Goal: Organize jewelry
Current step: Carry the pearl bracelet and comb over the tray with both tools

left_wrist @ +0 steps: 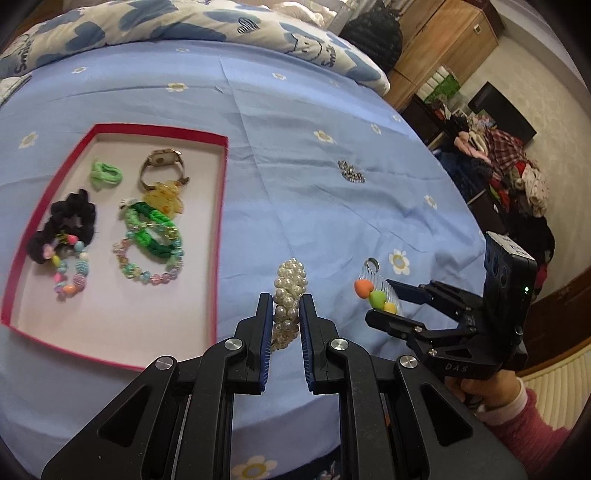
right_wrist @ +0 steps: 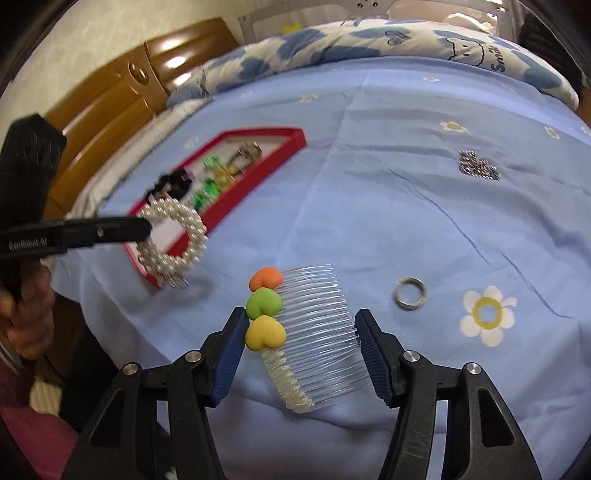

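Note:
My left gripper (left_wrist: 286, 314) is shut on a white pearl bracelet (left_wrist: 290, 295) and holds it above the blue bedsheet, just right of the red-rimmed tray (left_wrist: 220, 206). The bracelet (right_wrist: 173, 236) and left gripper (right_wrist: 146, 229) also show in the right wrist view. My right gripper (right_wrist: 301, 332) is open around a clear hair comb (right_wrist: 317, 325) with orange, green and yellow hearts (right_wrist: 263, 304), which lies on the sheet. The comb (left_wrist: 376, 291) also shows in the left wrist view between the right gripper's fingers (left_wrist: 386, 299). A silver ring (right_wrist: 410, 293) lies right of the comb.
The tray holds a black scrunchie (left_wrist: 70, 221), green hair ties (left_wrist: 105, 173), a watch (left_wrist: 162, 166), a yellow clip (left_wrist: 166, 195) and several bead bracelets (left_wrist: 151, 251). A sparkly clip (right_wrist: 476, 166) lies farther back on the sheet. A folded duvet (left_wrist: 207, 22) lies at the far edge of the bed.

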